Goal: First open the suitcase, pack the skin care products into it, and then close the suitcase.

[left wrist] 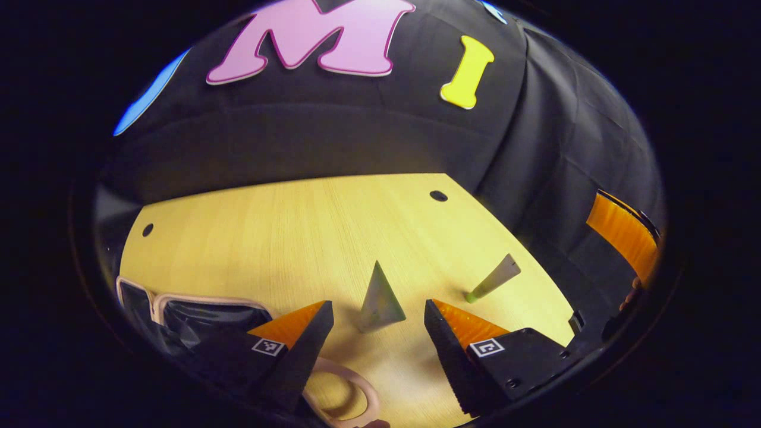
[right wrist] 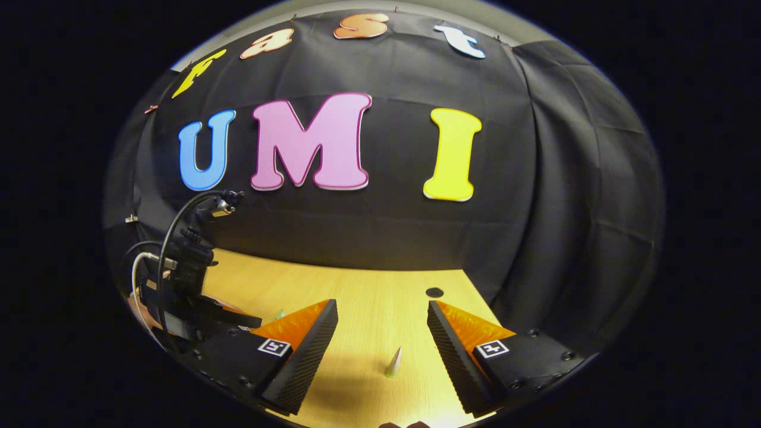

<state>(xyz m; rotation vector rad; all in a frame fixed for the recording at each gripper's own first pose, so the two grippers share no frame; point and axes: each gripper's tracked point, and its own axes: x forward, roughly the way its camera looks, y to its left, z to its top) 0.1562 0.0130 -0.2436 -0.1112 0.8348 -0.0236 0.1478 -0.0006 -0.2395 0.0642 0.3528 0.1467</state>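
Note:
A pale grey-green tube (left wrist: 380, 300) stands cap-down on the wooden table (left wrist: 285, 238), just ahead of my open left gripper (left wrist: 379, 327) and in line with the gap between its fingers. A second slim tube with a green cap (left wrist: 493, 278) stands to its right. The suitcase (left wrist: 178, 312), pink-rimmed with dark lining, lies at the lower left, partly behind my left finger, and its pink loop handle (left wrist: 351, 389) shows between the fingers. In the right gripper view my right gripper (right wrist: 380, 333) is open and empty above the table (right wrist: 368, 291), with a small tube (right wrist: 393, 362) standing below the gap.
The left gripper's body with its cables (right wrist: 184, 279) is at the left of the right gripper view. A finger of the right gripper (left wrist: 621, 235) shows at the right edge of the left gripper view. Round holes (left wrist: 439, 195) mark the table's far corners, and black cloth walls close the back and right.

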